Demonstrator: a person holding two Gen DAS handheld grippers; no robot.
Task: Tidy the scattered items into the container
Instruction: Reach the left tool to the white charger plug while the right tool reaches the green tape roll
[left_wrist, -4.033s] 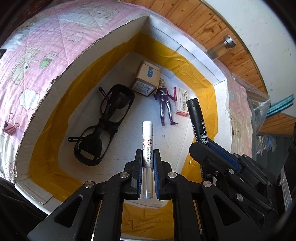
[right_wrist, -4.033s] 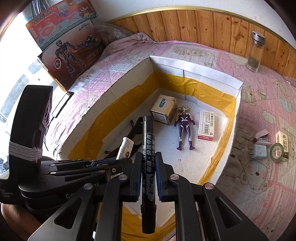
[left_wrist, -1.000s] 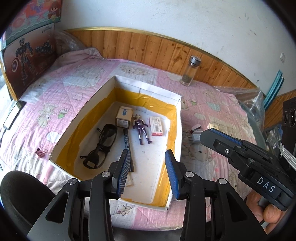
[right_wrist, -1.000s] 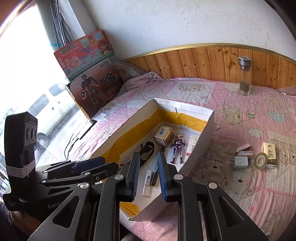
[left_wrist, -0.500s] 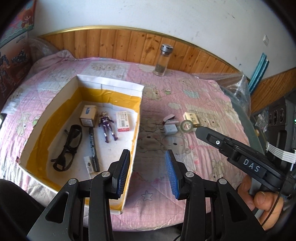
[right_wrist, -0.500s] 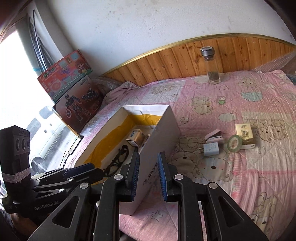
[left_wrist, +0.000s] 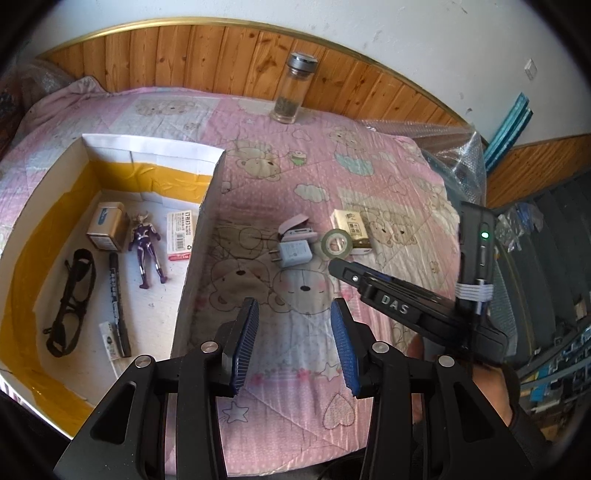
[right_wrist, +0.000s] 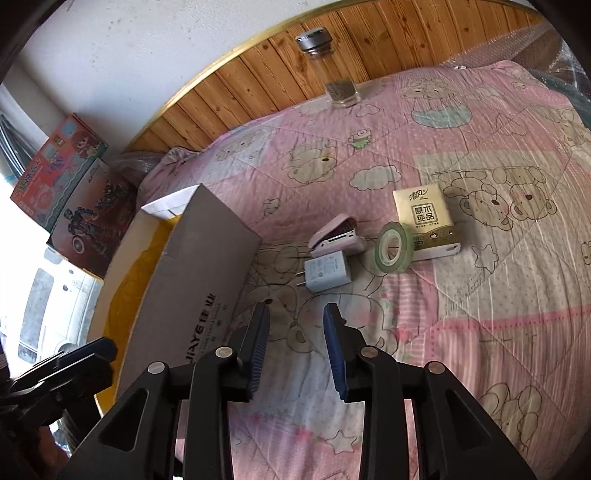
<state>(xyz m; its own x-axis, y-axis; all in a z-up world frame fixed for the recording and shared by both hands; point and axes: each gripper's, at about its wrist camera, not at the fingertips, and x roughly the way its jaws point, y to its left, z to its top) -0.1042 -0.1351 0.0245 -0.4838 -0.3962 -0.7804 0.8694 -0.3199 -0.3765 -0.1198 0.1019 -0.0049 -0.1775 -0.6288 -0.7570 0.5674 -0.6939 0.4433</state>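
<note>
Both grippers empty over the bed, four items still outside the box

The left gripper (left_wrist: 293, 343) has wide fingers with nothing between them; the right gripper (right_wrist: 295, 354) has just been opening, its fingers at a middling gap, also empty. The charger (right_wrist: 327, 271), stapler (right_wrist: 336, 234), tape (right_wrist: 393, 247) and tissue pack (right_wrist: 424, 221) cluster at twelve to one o'clock of the right gripper, touching or overlapping. Risk, as I judge it: closing on the charger may nudge the stapler or roll the upright tape away; the soft quilt (right_wrist: 498, 314) may bunch between the fingers. The box (left_wrist: 207, 236) wall at ten o'clock could catch a carried item.
</note>
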